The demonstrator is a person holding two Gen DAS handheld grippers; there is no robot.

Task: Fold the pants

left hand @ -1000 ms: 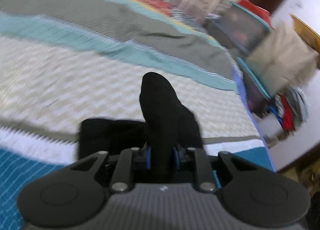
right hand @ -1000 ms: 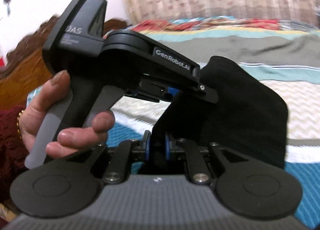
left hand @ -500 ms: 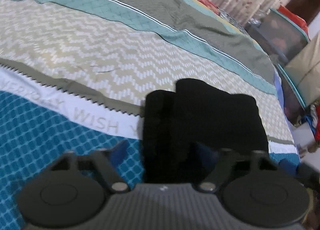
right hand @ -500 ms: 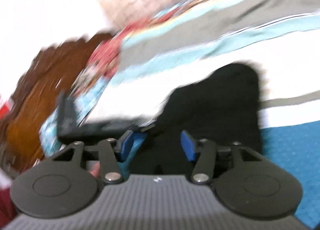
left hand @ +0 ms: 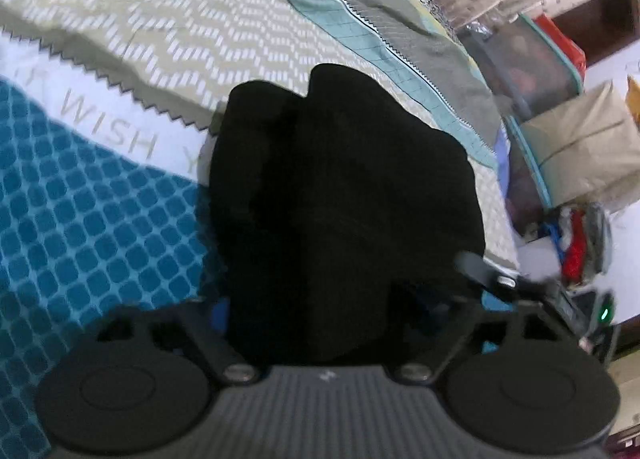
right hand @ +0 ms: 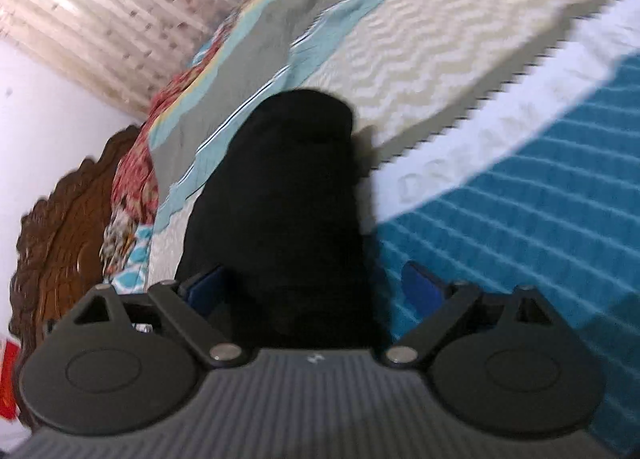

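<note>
Pants (left hand: pixel 340 211): black, folded into a compact bundle, lying on the bed; the bundle spans the boundary between the blue checked band and the beige zigzag band of the bedspread.
Left claw (left hand: pixel 320 311): spread wide; the blue pads sit at either side of the near end of the bundle, largely hidden by the fabric. Whether the pads touch the cloth cannot be told.
Right claw (right hand: pixel 316 291): spread wide; one blue pad (right hand: pixel 206 287) shows at the left edge of the pants (right hand: pixel 284 199), the other stands apart from the fabric over the blue band. Nothing is clamped.
Bedspread (left hand: pixel 96 219): banded in blue checks, white with printed lettering, beige zigzag, teal and grey; in the right wrist view the bands (right hand: pixel 520 199) are blurred.
Headboard (right hand: pixel 60 219): carved brown wood, at the left of the right wrist view.
Curtain (right hand: pixel 100 11): pale, patterned, behind the bed.
Storage bags (left hand: pixel 532 71): stacked beside the bed at the right of the left wrist view.
</note>
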